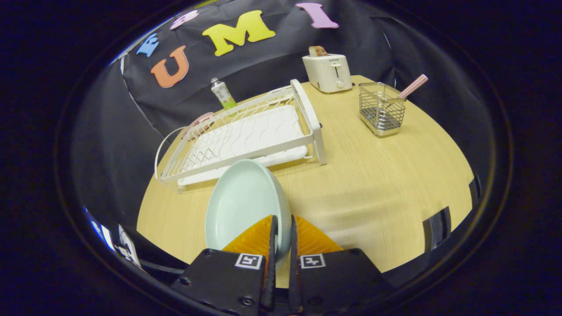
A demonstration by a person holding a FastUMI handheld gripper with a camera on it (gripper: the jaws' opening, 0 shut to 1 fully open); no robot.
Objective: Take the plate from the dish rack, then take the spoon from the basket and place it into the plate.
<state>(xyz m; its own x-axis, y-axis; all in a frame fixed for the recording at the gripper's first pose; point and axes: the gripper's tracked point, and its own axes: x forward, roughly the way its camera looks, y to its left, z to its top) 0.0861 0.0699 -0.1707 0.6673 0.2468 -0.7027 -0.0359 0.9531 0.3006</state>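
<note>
The hand-held gripper (282, 228) was pinching the plate (239, 202) by its rim, already clear of the dish rack (250, 131); the spoon (412, 87) still sat in the basket (381, 109).

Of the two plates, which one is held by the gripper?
The pale green plate, out of the dish rack, its rim clamped by the gripper. The pink plate sits at the rack's far end.
</note>
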